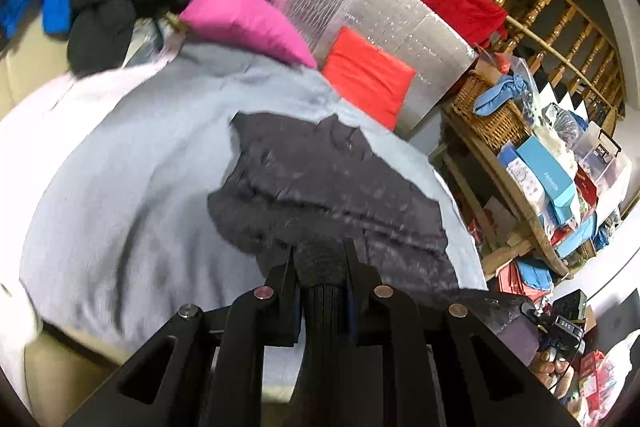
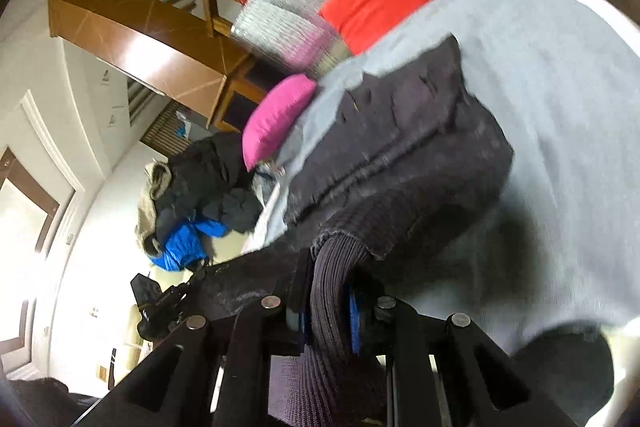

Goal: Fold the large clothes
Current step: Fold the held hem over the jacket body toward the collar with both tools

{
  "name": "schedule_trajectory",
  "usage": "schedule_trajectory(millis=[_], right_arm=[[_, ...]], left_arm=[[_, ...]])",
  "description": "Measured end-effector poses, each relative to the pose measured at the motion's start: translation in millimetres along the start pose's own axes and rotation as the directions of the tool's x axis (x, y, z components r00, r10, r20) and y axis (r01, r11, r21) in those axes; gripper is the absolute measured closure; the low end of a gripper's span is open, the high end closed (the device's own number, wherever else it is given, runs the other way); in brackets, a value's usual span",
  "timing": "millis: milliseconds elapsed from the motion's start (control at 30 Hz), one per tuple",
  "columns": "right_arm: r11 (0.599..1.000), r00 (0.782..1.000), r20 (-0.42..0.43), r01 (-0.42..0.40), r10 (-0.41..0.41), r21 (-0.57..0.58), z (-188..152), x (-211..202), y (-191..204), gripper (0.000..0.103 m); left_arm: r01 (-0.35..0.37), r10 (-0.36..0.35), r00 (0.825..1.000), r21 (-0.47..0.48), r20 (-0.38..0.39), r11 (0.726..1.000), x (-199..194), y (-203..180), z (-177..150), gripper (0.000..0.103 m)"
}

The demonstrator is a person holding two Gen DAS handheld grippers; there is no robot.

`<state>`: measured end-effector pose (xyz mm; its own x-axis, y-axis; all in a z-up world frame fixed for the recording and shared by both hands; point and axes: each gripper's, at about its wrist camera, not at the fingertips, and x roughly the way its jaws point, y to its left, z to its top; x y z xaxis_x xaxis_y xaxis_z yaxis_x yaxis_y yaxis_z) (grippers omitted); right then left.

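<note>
Cluttered shelves and a wooden railing frame the pale blue sheet point(image 1: 120, 167) where a dark jacket point(image 1: 320, 179) lies, just below a pink pillow point(image 1: 244, 19). Left gripper point(image 1: 320, 259) and right gripper point(image 2: 332, 279) each clench its ribbed hem; lifting both evenly should keep the fold straight.

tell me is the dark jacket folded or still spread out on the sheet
Partly folded, not flat: the dark jacket lies bunched on the pale sheet, its ribbed hem pinched in both the left tongs and right tongs.
</note>
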<state>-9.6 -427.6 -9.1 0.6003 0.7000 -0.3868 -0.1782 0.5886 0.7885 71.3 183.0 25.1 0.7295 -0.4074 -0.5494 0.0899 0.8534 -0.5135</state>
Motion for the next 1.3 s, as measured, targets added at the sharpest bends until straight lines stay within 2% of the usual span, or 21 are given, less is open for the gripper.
schedule_trajectory(millis=[333, 533, 733, 1033, 1300], right_arm=[[0.999, 0.993, 0.108, -0.039, 0.042, -0.032, 66.1, 18.8, 14.9, 0.087], [0.999, 0.987, 0.159, -0.028, 0.035, -0.045, 114.9, 42.2, 15.4, 0.087], [0.999, 0.979, 0.205, -0.006, 0.013, -0.034, 169.3, 73.2, 9.7, 0.087], [0.995, 0.975, 0.207, 0.089, -0.080, -0.035, 246.4, 145.6, -4.8, 0.087], [0.979, 0.968, 0.148, 0.203, -0.201, 0.005, 292.5, 213.8, -49.2, 0.088]], left_arm=[[0.010, -0.010, 0.996, -0.007, 0.086, 1.000, 21.0, -2.7, 55.3, 0.085], [-0.012, 0.009, 0.993, 0.024, 0.116, 1.000, 53.6, -11.7, 94.1, 0.085], [-0.061, 0.057, 0.989, 0.026, 0.133, 0.998, 94.7, -11.3, 132.7, 0.085], [-0.137, 0.135, 0.988, 0.024, 0.081, 0.990, 172.7, 1.7, 177.6, 0.085], [-0.193, 0.193, 0.981, -0.014, -0.021, 0.981, 256.3, 26.2, 200.5, 0.085]])
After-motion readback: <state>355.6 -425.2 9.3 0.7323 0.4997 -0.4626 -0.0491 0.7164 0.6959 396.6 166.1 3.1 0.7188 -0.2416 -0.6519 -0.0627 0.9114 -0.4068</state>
